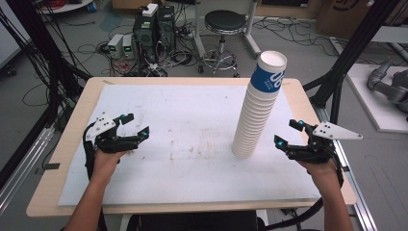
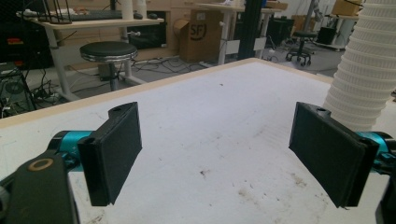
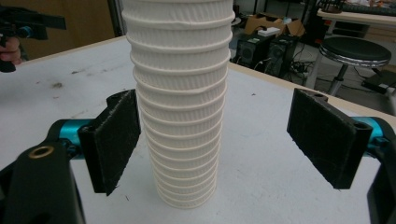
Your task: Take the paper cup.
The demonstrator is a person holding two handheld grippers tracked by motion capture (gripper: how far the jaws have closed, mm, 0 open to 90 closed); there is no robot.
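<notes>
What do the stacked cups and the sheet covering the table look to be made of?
Stacked cups: likely paper, matte white, with rolled rims and ribbed walls; the top one carries a blue printed band. Sheet: seemingly thin matte white paper or plastic, scuffed and stained, lying flat on the pale wood-look table.

**Overhead: cup stack upright, grippers either side**

White mat point(image 1: 192, 120) covers the wooden table point(image 1: 77, 110). Tall stack of paper cups point(image 1: 257, 108) stands upright right of centre; top cup blue-banded. Left gripper point(image 1: 136, 126) over the mat's left part, jaws apart, empty. Right gripper point(image 1: 287, 133) just beside the stack's base, jaws apart, not touching it. Stool point(image 1: 224, 24) and computer towers point(image 1: 154, 26) on the floor beyond.
</notes>
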